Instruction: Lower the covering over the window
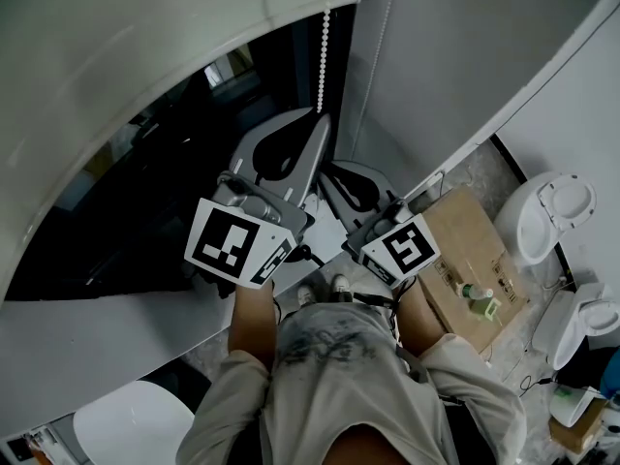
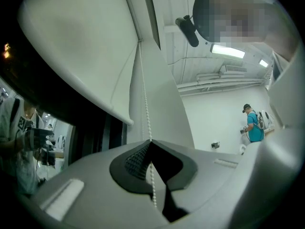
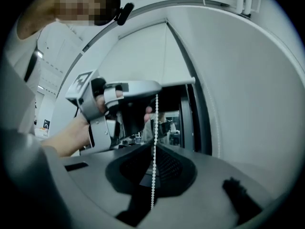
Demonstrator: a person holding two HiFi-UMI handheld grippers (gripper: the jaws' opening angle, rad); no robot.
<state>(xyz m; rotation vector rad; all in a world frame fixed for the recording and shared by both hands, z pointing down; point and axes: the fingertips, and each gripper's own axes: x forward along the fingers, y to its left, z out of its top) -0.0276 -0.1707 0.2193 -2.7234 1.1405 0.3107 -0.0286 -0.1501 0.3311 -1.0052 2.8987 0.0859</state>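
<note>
The left gripper (image 2: 150, 142) has its two grey jaws closed together on the white beaded pull cord (image 2: 144, 99). The cord enters at the jaw tips, and a short length shows again behind them, between the black ribbed pads (image 2: 136, 161). The right gripper (image 3: 155, 146) is clamped on the same strand in the same way, directly below the left gripper, with a loose tail of beads hanging down between its pads. From the right gripper's tips the cord runs straight up to the left gripper's tips, then on upward. Just above and behind the left gripper is the grey bottom rail (image 3: 177, 82) of the white fabric roller blind (image 3: 143, 56). The blind covers the upper part of the dark window pane (image 1: 145, 192); the pane beside and below both grippers is uncovered. A second strand of beads (image 1: 385, 27) hangs to the right of the grippers, close to the white wall. Below and right of the right gripper, a brown cardboard box (image 1: 475, 250) sits on the floor with a small green bottle (image 1: 477, 300) on top. Far beyond the left gripper, a person in a teal shirt (image 2: 252, 127) stands at a white wall.
</note>
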